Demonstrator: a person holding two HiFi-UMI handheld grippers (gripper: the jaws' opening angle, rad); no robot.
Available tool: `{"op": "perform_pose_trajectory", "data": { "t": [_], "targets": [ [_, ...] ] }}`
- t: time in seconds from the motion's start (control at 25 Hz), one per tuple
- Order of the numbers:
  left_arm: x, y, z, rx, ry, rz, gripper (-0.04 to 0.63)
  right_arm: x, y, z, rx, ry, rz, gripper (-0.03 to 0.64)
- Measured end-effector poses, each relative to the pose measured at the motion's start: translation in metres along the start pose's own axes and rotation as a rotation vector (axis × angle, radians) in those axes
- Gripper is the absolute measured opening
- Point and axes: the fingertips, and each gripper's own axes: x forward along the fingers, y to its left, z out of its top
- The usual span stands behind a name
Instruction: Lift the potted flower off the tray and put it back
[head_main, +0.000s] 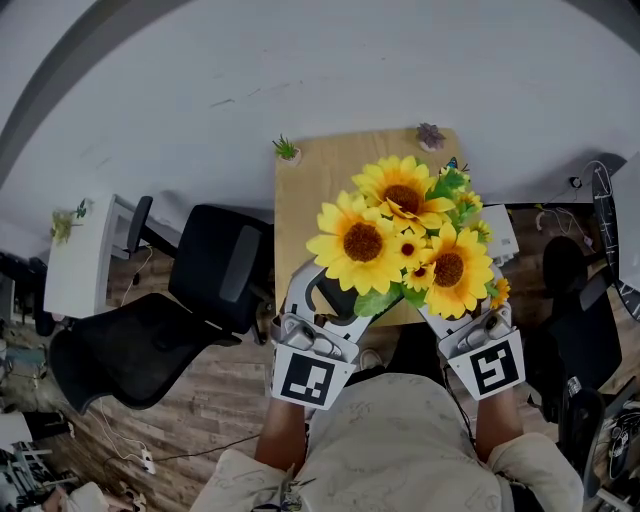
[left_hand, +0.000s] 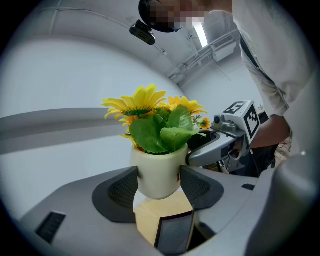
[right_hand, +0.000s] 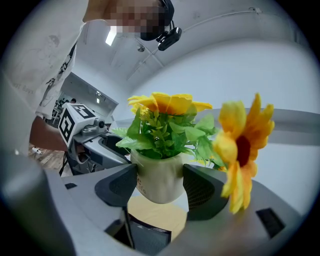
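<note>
Potted flower (head_main: 405, 245) upright, lifted above wooden table (head_main: 300, 200). Left gripper (left_hand: 159, 185): jaws closed onto the white pot (left_hand: 158, 170), one pad on each flank. Right gripper (right_hand: 160, 185): same grip on the same pot, from the opposite side. Head view: blooms hide pot and both jaw pairs. Dark flat item (left_hand: 172, 234) beneath pot, cut off by gripper body; cannot tell if tray

Office: black swivel chairs (head_main: 165, 320), wood-plank floor (head_main: 215, 410), loose cables (head_main: 130, 450), small wooden counter (head_main: 310, 190) by a white wall
</note>
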Motion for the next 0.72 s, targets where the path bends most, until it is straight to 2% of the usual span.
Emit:
{"op": "perform_pose_trajectory", "data": {
  "t": [0.56, 0.72],
  "targets": [
    [0.002, -0.004, -0.008, -0.034, 0.029, -0.004, 0.262, 0.0, 0.001, -0.006, 0.01, 0.02, 0.012, 0.305],
    [0.006, -0.01, -0.019, -0.055, 0.044, -0.009, 0.262, -0.001, 0.001, -0.019, 0.019, 0.039, 0.018, 0.305]
  ]
}}
